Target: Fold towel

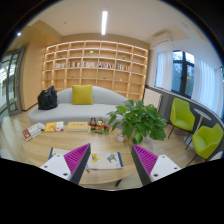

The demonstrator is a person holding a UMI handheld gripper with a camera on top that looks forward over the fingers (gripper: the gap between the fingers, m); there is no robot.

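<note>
We hold the hand-held gripper (110,160) wide open, gripping nothing, above a round table (60,140) bearing magazines (52,127) and a potted plant (138,120). We see no towel. A sofa (85,103) stands beyond.

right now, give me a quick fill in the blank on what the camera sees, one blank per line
1. The leafy green potted plant stands on the round wooden ___.
2. The square cushion on the pale grey sofa is ___.
3. The black bag sits on the sofa's ___ end as seen here.
4. The tool has its fingers ___, holding nothing.

Missing words: table; yellow; left; open
</note>
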